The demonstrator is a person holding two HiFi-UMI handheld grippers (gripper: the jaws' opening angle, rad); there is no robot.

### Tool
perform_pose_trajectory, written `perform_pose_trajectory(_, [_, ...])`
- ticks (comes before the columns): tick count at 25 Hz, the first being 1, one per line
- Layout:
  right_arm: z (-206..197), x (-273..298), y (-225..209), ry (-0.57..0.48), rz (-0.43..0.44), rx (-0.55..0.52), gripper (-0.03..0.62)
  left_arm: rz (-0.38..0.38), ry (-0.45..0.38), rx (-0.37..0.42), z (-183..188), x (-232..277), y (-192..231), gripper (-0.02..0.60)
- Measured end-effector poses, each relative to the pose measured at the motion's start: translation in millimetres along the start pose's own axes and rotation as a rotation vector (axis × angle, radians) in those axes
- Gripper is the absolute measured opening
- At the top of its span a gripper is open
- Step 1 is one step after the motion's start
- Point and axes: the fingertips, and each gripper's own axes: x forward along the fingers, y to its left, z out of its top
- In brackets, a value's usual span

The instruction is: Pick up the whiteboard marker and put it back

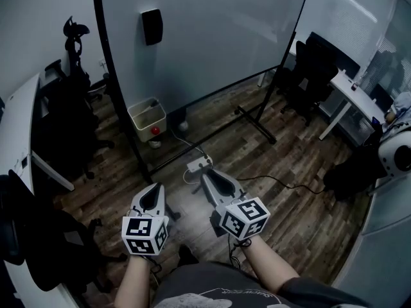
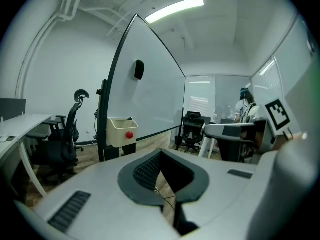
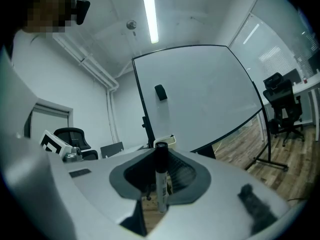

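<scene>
Plainly, the right gripper (image 3: 161, 153) is closed on the marker (image 3: 160, 176), which is pinched upright between the jaws: dark cap at the top, pale barrel with some print below. In the head view the marker itself cannot be picked out. The left gripper (image 2: 160, 154) is seen with its jaw tips pressed together and nothing caught between them.

Both grippers are held out over the wooden floor (image 1: 289, 217) and are pointed towards a whiteboard (image 1: 212, 31) on a black stand, the left one (image 1: 154, 188) well apart from the board, the right one (image 1: 209, 173) just above a white power strip (image 1: 199, 165) that lies on the floor. A black eraser (image 1: 152, 26) is stuck near the board's upper left corner. A cream tray (image 1: 147, 117) (a small red round thing is seen at its front) is hung at the board's lower left corner, beside the stand's post. Dark office chairs are ranged along the left and far right edges of the floor.
</scene>
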Motion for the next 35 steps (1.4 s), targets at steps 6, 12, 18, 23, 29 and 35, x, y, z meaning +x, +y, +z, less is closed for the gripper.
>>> perform_pose_trajectory(6, [-8.7, -40.3, -0.4, 0.012, 0.017, 0.013, 0.080, 0.025, -0.004, -0.007, -9.0, -21.5, -33.0, 0.012])
perform_pose_trajectory(12, [-10.8, -72.7, -1.4, 0.009, 0.035, 0.014, 0.080, 0.030, -0.011, -0.002, -14.7, -35.1, -65.9, 0.012])
perform_pose_trajectory(18, [-7.9, -93.4, -5.8, 0.010, 0.046, 0.003, 0.080, 0.027, -0.018, 0.003, -15.5, -43.7, -89.3, 0.012])
perform_pose_trajectory(23, [-9.0, -99.3, -5.5, 0.017, 0.060, -0.001, 0.080, 0.033, -0.013, 0.002, -19.2, -45.8, -95.5, 0.012])
perform_pose_trajectory(29, [-13.2, -103.9, -10.1, 0.025, 0.068, 0.006, 0.080, 0.022, -0.007, 0.015, -20.0, -41.1, -108.2, 0.012])
perform_pose_trajectory(35, [-8.8, -88.1, -18.5, 0.013, 0.052, 0.010, 0.080, 0.020, -0.008, 0.015, -12.9, -27.5, -97.0, 0.012])
